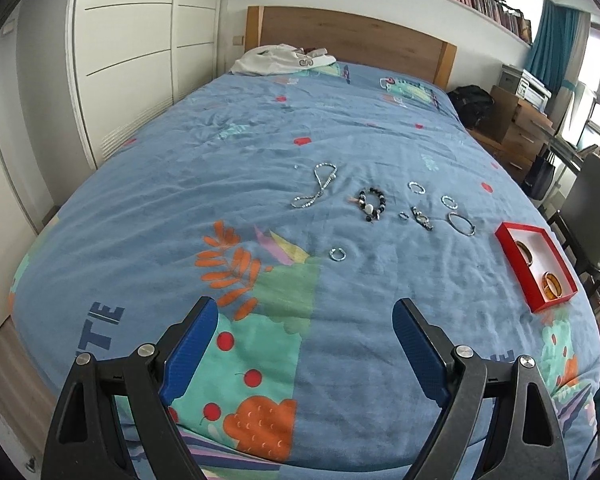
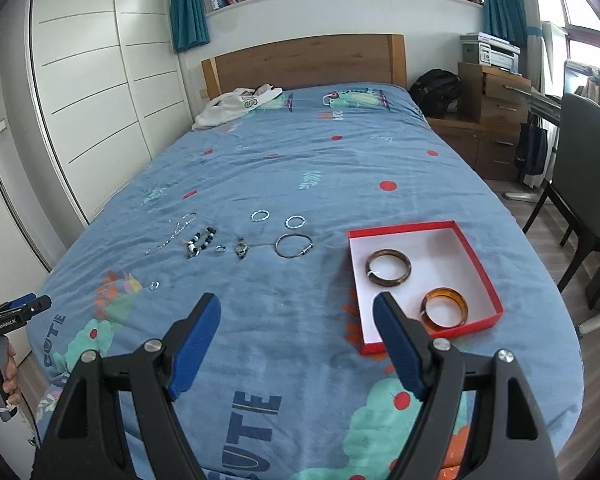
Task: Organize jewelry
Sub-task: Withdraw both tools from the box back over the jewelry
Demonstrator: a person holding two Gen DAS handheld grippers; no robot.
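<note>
Left gripper (image 1: 304,316): my jaws stand wide with nothing between them, hovering over the near end of the bed (image 1: 240,140).
Right gripper (image 2: 296,312): my jaws are spread wide and empty too, just short of the red box (image 2: 404,229).
Red box: one, white inside, lying on the bedspread to the right of the loose jewelry.
Bangles in the box: I count two, a dark brown bangle (image 2: 388,268) farther in and an amber bangle (image 2: 444,308) nearer my right jaw.
Chain necklace (image 1: 314,186): one, leftmost in the row.
Beaded bracelet (image 1: 371,203): one, black and white.
Watch (image 1: 421,218): one, small.
Wire bangle (image 1: 462,224): one, thin, closest to the box.
Small rings: I count four, two (image 1: 416,188) (image 1: 448,201) behind the watch, a tiny ring (image 1: 403,215) beside the watch, and a lone ring (image 1: 337,254) nearer me.
White garment (image 1: 284,60): one, crumpled by the headboard.
</note>
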